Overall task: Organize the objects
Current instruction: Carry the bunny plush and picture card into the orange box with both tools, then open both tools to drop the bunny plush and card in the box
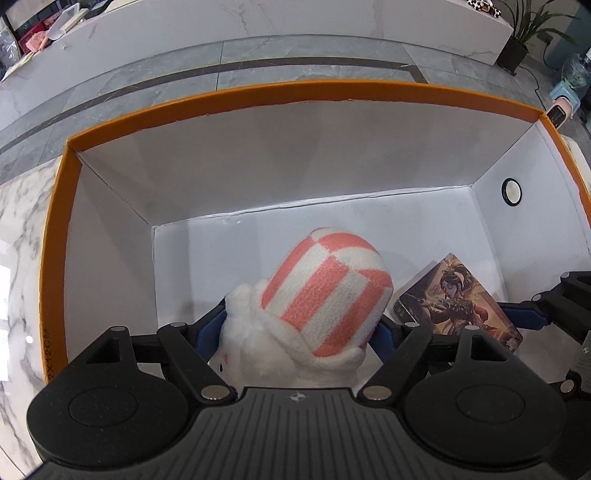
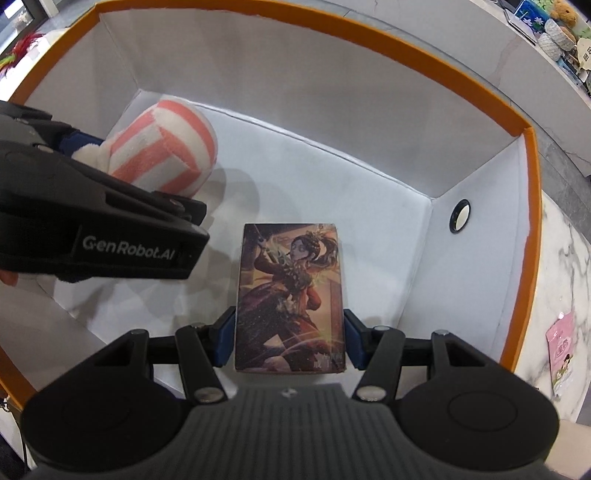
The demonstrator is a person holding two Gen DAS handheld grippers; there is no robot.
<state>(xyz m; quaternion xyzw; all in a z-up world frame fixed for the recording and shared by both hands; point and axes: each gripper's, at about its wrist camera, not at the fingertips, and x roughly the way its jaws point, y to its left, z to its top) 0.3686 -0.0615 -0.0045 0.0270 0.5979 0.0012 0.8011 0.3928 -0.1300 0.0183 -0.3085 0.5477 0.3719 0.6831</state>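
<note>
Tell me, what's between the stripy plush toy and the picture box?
Only bare white floor of the orange-rimmed box. The right wrist view shows that gap between the plush toy and the picture box.

A white marble-veined desk [image 1: 22, 236] stands on a floor of grey stone tiles [image 1: 207, 62] crossed by a dark inlaid strip. Beyond it runs a long white marble counter [image 1: 295, 18] carrying small boxes at its left end. A potted plant [image 1: 524, 33] in a black planter sits at the right, in even, bright daylight.
</note>
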